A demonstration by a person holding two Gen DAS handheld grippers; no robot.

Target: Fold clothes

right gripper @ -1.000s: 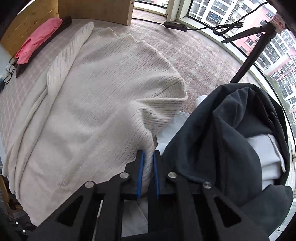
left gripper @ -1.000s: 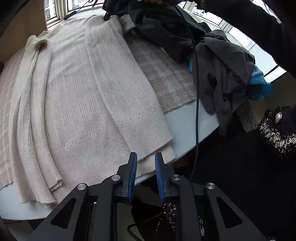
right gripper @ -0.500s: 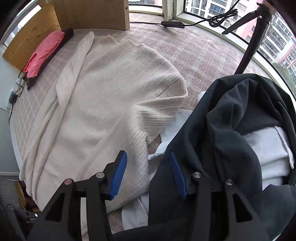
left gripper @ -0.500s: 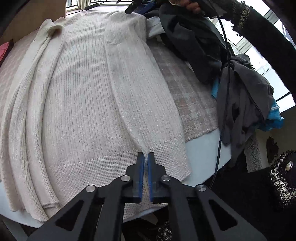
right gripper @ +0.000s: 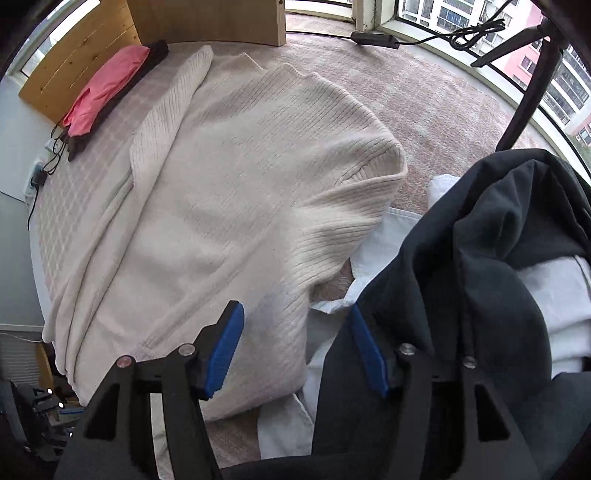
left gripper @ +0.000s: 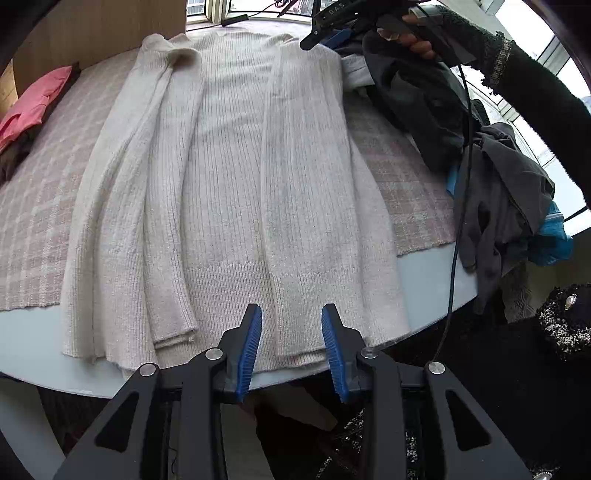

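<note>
A cream ribbed sweater [left gripper: 229, 192] lies flat on the checked tablecloth [left gripper: 37, 206], both sleeves folded in lengthwise over the body. My left gripper [left gripper: 291, 325] is open and empty, just above the sweater's hem at the near table edge. My right gripper [right gripper: 297, 325] is open and empty, above the sweater's shoulder [right gripper: 354, 192] at the far end. It also shows in the left wrist view [left gripper: 332, 26], held by a hand.
A pile of dark and white clothes [right gripper: 498, 258] lies beside the sweater's shoulder. Grey and blue garments [left gripper: 517, 206] hang off the table's right edge. A pink folded item [left gripper: 29, 103] lies at the far left. A black cable [left gripper: 458, 206] hangs down.
Both grippers have opened and let go of the sweater. The left gripper has drawn back slightly and swung to face straight along the sweater; the right gripper has lifted a little.
</note>
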